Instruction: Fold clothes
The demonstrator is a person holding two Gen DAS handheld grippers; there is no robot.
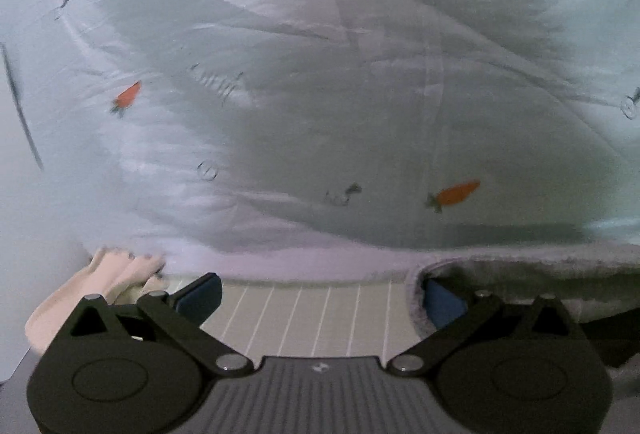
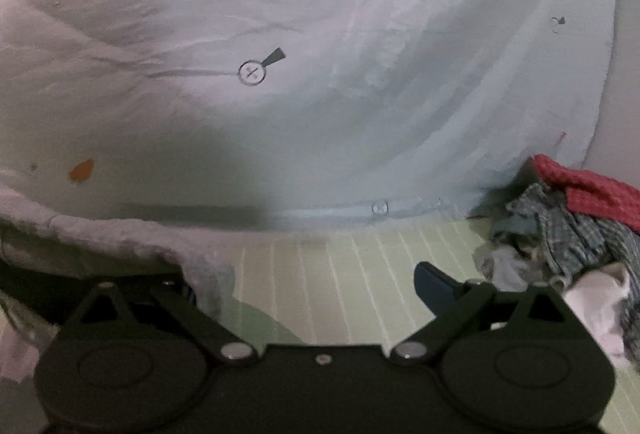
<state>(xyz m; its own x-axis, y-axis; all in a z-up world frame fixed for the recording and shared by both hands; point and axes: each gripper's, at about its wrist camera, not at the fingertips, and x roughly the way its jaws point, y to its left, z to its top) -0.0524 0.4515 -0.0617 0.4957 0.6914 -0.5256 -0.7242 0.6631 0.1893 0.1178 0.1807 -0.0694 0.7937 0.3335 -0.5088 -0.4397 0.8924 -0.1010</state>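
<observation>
Both grippers spread wide, holding nothing: left gripper point(image 1: 324, 298) has the grey fleece garment point(image 1: 520, 266) draped over its 3 o'clock finger, right gripper point(image 2: 320, 290) has the same fleece at 9 o'clock. Fleece looks soft, floppy, light and bulky, so pinch the hem edge at each corner, not the middle. Clothes pile point(image 2: 568, 234) sits at 3 o'clock on the striped mat point(image 2: 340, 274), carrot-print sheet point(image 2: 320, 114) behind.

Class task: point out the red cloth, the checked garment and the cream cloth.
Red cloth point(image 2: 588, 190): right wrist view, its waffle-textured middle.
Checked garment point(image 2: 568, 234): right wrist view, crumpled middle.
Cream cloth point(image 1: 116, 274): left wrist view, upper fold.
</observation>
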